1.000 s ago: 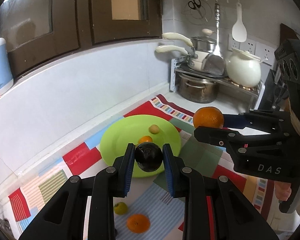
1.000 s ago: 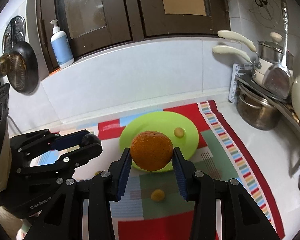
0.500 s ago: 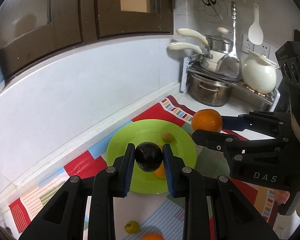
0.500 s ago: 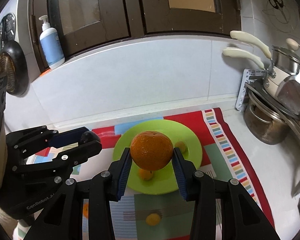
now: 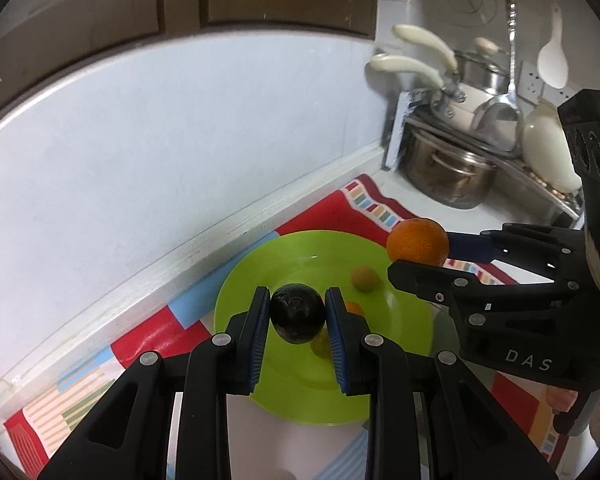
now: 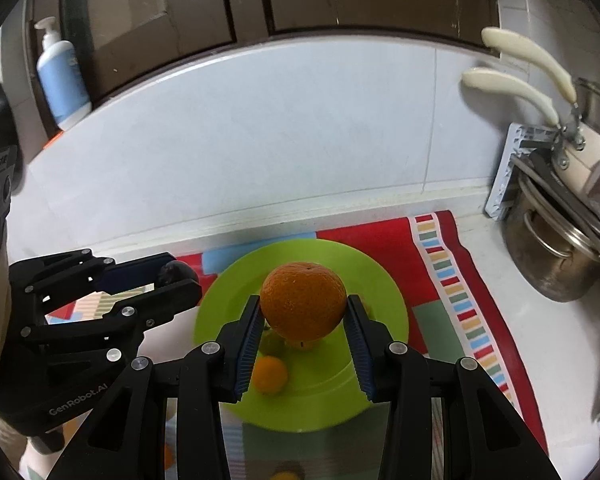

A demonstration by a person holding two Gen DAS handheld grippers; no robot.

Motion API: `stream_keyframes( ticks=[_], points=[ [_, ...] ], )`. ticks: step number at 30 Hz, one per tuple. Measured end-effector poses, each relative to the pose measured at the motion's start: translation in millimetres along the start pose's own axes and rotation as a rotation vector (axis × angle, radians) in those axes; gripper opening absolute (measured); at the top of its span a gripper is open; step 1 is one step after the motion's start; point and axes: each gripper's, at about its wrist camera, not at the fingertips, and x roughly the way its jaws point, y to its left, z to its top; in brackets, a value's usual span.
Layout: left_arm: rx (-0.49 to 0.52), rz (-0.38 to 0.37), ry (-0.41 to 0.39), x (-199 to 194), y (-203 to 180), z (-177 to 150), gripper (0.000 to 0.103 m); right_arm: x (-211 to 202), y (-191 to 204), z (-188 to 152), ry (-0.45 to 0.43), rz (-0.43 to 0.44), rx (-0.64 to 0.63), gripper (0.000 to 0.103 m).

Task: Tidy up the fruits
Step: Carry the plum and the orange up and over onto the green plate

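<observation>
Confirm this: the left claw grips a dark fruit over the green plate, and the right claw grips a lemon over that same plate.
Wrong on one count: the right claw grips an orange, not a lemon, as the right wrist view shows. The left claw does grip the dark fruit over the green plate.

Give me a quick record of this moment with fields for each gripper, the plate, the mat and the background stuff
left gripper: shut on a dark fruit, held above the plate
right gripper: shut on a large orange, also above the plate
green plate: on the mat, holding several small orange and yellowish fruits
patchwork mat: on the white counter, along the wall
steel pot: right, under a rack
soap bottle: on the ledge, upper left
</observation>
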Motion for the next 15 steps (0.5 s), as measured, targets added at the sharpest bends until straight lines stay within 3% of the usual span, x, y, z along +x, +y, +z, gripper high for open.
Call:
stream_keyframes(
  ticks=[15],
  points=[
    [-0.018, 0.017, 0.13, 79.2, 16.7, 8.2, 0.028, 71.4, -24.7, 12.6, 0.104, -0.003, 0.012, 0.042]
  ],
)
